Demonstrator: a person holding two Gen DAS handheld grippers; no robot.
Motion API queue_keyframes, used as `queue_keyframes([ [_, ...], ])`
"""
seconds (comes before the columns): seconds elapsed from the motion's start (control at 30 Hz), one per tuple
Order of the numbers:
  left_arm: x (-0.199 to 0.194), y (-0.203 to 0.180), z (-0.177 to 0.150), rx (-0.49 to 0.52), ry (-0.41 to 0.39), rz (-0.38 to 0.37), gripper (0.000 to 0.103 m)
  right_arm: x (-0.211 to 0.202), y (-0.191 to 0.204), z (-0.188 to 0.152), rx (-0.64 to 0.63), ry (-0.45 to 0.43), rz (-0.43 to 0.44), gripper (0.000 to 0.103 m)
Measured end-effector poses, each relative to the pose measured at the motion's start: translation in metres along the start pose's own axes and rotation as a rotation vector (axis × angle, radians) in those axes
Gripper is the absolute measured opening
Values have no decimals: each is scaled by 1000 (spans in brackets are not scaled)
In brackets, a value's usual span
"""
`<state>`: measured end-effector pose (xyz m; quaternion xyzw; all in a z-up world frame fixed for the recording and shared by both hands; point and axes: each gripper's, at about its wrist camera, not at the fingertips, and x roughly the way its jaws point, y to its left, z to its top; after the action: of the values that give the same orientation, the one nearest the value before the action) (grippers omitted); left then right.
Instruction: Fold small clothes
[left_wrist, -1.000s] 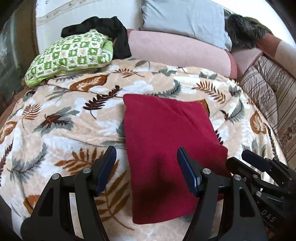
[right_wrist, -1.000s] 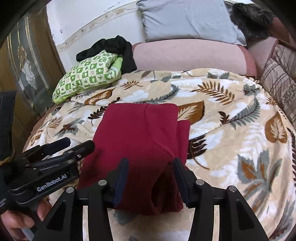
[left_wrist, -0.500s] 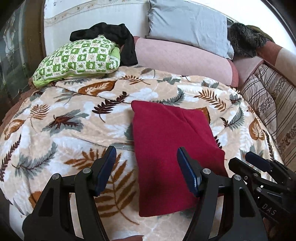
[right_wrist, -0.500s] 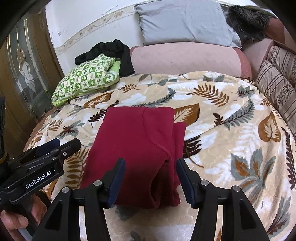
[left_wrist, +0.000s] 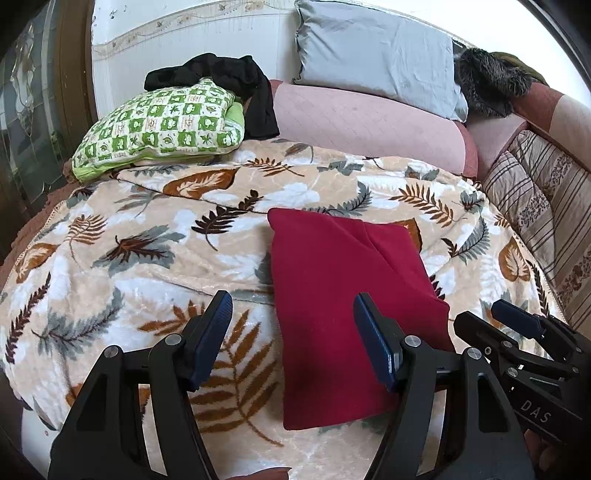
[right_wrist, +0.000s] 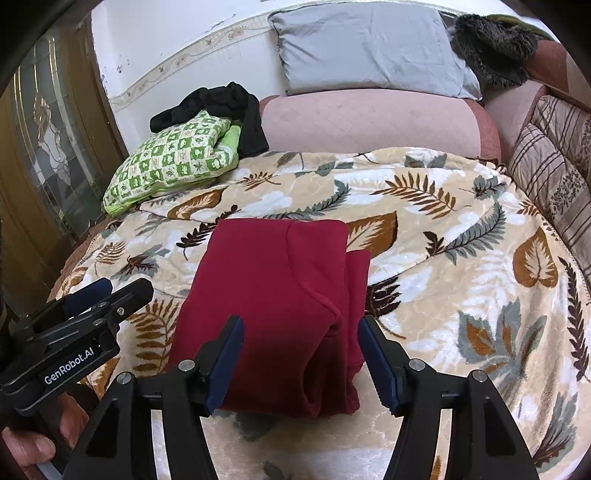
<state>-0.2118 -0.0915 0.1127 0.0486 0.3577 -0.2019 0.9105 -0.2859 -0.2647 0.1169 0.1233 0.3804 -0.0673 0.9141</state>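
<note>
While the folded red garment lies flat, left claw spread wide, empty, right claw likewise

Bare blanket flanks the red garment; green pillow blocks the far-left corner.

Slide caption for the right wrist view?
Open right gripper above folded dark red fleece garment on leaf-print plush blanket.

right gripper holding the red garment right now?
No: the right gripper is open, its jaws apart with no cloth pinched between them, and the folded red garment lies flat on the leaf-print blanket.
</note>
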Motion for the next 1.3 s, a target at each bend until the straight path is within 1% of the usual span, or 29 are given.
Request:
queue_keyframes([
  [0.2,1,0,0,0,8,-5,68,2,4,0,-11,2,-7,62],
  [0.4,1,-4,-3,31,-5,-3,68,4,3,-1,-15,7,-14,62],
  [0.57,5,-1,-4,25,10,-3,68,8,0,-2,-11,26,-8,62],
  [1.3,19,1,-5,17,40,10,68,24,3,-1,-13,55,11,63],
])
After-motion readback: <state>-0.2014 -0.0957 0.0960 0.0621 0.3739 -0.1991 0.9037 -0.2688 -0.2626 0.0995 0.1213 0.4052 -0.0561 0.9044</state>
